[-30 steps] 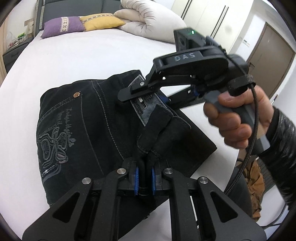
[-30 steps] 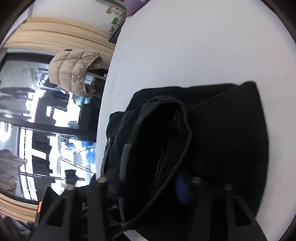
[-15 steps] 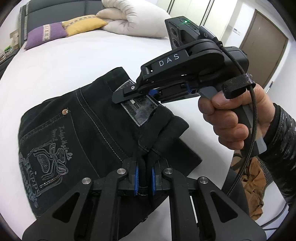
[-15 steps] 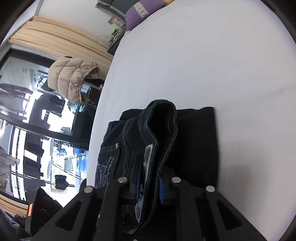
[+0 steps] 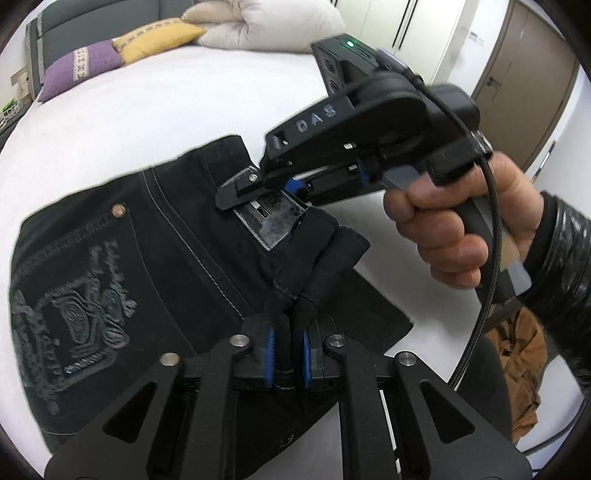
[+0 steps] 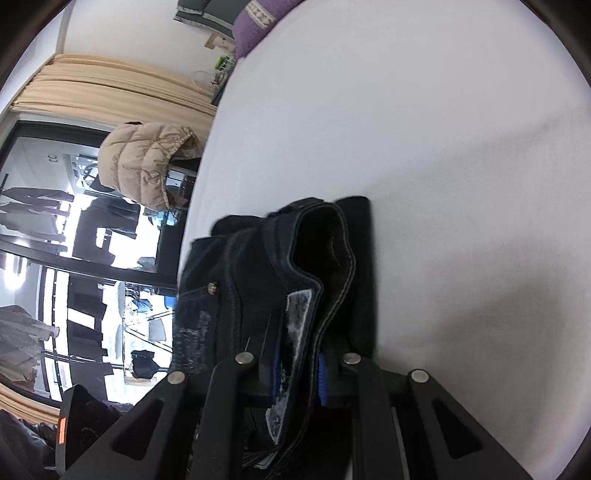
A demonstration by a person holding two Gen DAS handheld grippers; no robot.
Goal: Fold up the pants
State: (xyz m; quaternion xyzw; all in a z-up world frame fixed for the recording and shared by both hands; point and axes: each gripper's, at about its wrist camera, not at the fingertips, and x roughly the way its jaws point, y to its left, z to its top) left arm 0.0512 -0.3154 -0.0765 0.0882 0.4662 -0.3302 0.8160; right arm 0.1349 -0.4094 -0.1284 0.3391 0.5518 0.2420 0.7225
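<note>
Black jeans (image 5: 155, 266) lie folded on the white bed, back pocket with silver embroidery up. My left gripper (image 5: 288, 354) is shut on a bunched fold of the waistband near me. My right gripper (image 5: 255, 188), held by a bare hand, is shut on the waistband at the grey leather patch (image 5: 269, 221). In the right wrist view the right gripper (image 6: 297, 376) pinches the waistband of the jeans (image 6: 288, 273) with the patch between its blue pads.
The white bed (image 5: 166, 110) stretches beyond the jeans. Purple and yellow pillows (image 5: 122, 55) and a white duvet (image 5: 266, 22) lie at its head. A door and wardrobe stand at right. A beige puffer jacket (image 6: 147, 162) hangs by the window.
Both grippers kept their hold and moved the waistband end slightly; the jeans sit lower and flatter on the bed, and the right gripper tilted downward.
</note>
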